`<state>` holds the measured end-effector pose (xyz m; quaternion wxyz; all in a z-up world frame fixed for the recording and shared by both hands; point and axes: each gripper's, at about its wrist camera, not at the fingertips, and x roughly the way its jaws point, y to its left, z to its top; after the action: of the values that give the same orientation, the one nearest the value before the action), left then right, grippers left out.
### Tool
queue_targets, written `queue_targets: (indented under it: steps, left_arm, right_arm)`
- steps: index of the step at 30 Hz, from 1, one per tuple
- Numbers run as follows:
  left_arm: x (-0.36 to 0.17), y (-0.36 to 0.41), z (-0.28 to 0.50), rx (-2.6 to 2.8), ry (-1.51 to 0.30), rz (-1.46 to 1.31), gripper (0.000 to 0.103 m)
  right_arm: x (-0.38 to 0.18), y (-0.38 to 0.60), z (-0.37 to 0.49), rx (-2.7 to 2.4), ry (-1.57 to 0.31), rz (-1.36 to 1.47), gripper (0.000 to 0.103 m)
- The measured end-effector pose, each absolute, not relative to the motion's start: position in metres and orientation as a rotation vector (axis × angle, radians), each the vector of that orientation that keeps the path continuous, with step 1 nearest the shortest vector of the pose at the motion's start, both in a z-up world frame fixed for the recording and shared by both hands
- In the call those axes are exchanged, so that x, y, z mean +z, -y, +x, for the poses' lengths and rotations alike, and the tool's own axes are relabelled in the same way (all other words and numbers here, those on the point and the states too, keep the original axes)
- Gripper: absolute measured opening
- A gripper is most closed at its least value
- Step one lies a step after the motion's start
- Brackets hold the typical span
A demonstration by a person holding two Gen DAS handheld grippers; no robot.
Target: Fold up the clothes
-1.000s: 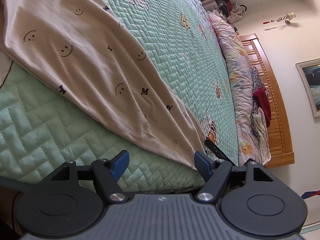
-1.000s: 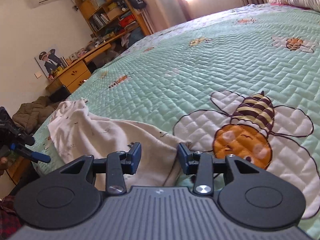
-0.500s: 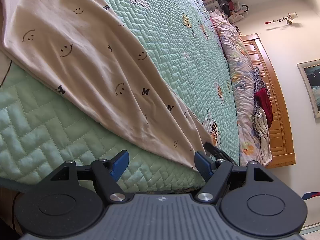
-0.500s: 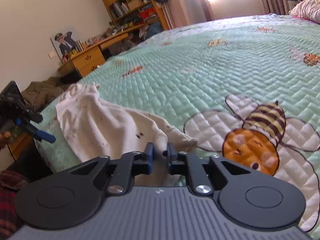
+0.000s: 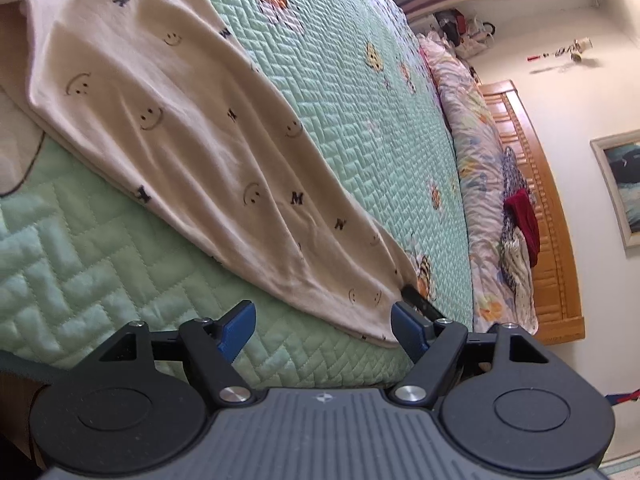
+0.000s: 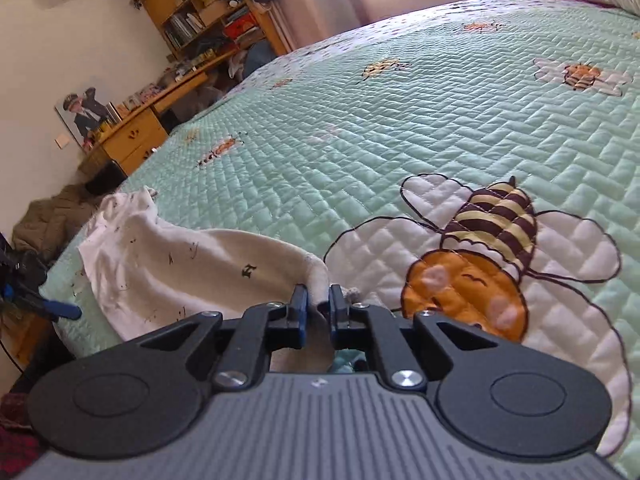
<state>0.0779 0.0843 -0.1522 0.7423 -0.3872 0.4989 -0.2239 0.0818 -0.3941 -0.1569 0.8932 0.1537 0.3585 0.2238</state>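
A cream garment point(image 5: 180, 120) printed with smiley faces and letters lies stretched along the near edge of the green bee quilt point(image 5: 360, 100). My left gripper point(image 5: 322, 320) stands open just off the bed edge. The garment's hem lies beyond its blue fingertips point(image 5: 240, 320), and nothing is between them. In the right wrist view the same garment point(image 6: 180, 264) runs away to the left. My right gripper point(image 6: 319, 300) is shut on a raised fold at its near corner. The left gripper's blue finger point(image 6: 60, 310) shows at the far end.
The quilt point(image 6: 360, 140) spreads wide beyond the garment. A floral duvet point(image 5: 472, 140) and a heap of clothes point(image 5: 520, 232) lie along the wooden headboard point(image 5: 548, 220). A desk point(image 6: 132, 140), bookshelves point(image 6: 208, 12) and a brown jacket point(image 6: 52, 216) stand past the bed's foot.
The right gripper's jaws have closed from wide apart onto the garment's corner, and the cloth there now stands up in a fold. The left gripper has barely moved.
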Motion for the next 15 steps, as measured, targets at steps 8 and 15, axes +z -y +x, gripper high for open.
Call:
queue_targets:
  steps: [8,15]
  left_arm:
    - [-0.155,-0.1,0.08,-0.477,-1.03,-0.881,0.078]
    - [-0.149,-0.142,0.072,-0.432,-0.936,-0.929,0.078]
  right_arm:
    - [-0.131,0.392,0.053,0.35,-0.658,0.392,0.034]
    - [-0.181,0.376,0.056,0.406,-0.739,0.51,0.013]
